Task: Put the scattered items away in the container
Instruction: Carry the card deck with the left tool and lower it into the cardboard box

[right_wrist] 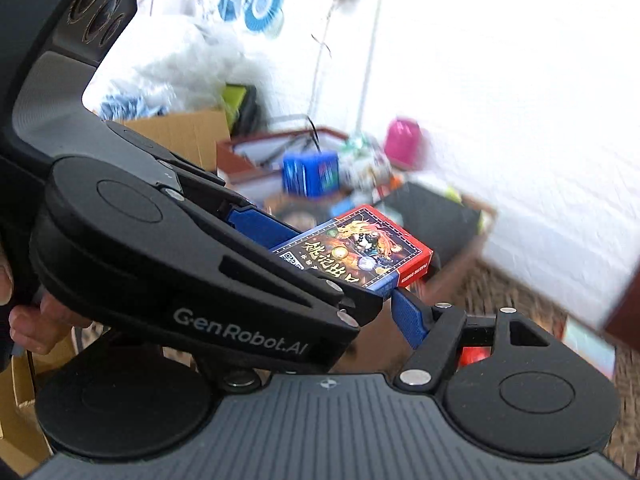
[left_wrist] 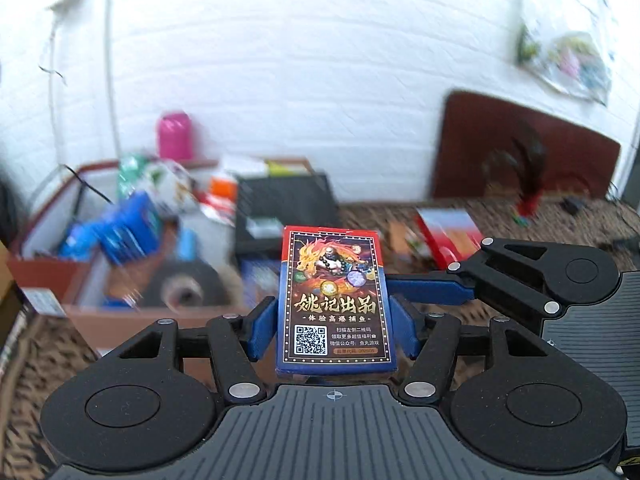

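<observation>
Our left gripper (left_wrist: 334, 320) clamps the card box (left_wrist: 336, 300); our right gripper (right_wrist: 404, 312), beside it, stands open before the cluttered container (left_wrist: 80, 268).

Both wrist views closely share the card box (left_wrist: 336, 300).

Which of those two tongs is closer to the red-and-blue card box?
The left tongs: they clamp the red-and-blue card box by its sides. The right tongs sit just beside it, one blue finger under its corner, not gripping.

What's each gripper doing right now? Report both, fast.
Left gripper: shut on the playing card box.
Right gripper: cannot be told; only one blue finger shows, holding nothing visible.
</observation>
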Available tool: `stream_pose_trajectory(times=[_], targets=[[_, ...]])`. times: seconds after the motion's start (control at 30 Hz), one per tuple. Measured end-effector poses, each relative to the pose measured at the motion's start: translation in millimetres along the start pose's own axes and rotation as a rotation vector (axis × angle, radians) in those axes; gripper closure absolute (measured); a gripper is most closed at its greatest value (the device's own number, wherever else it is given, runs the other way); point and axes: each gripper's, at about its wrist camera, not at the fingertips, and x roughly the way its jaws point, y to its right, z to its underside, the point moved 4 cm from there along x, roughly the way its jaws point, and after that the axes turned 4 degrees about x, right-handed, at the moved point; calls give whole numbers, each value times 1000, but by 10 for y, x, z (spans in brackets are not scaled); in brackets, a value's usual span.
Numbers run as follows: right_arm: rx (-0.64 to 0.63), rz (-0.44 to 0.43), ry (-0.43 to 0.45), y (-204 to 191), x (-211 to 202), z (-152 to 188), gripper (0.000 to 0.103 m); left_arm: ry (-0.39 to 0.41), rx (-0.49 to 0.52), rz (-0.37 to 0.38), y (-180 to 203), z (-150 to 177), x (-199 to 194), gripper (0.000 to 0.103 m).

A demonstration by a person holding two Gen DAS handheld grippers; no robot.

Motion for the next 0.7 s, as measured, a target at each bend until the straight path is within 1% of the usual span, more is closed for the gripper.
stream_pose_trajectory(times=[0.1, 0.23, 0.37, 0.47, 0.57, 0.7], targets=[[-8, -14, 23, 55, 195, -282, 27, 19, -10, -19, -232, -243, 51, 41], [-32, -30, 34, 171, 471, -622, 27, 31, -24, -31, -544, -557, 223, 41], [-67, -29, 50, 304, 760, -874, 27, -1, -69, -26, -829, -786, 549, 41], [-106, -25, 34, 413, 998, -988, 28, -34, -119, -10, -1016, -845, 865, 41], [-105, -25, -12, 531, 1307, -1019, 28, -63, -135, -12, -1150, -853, 1159, 41], [-115, -26, -36, 639, 1611, -1047, 29, -91, -128, -23, -1305, -944, 1466, 41]])
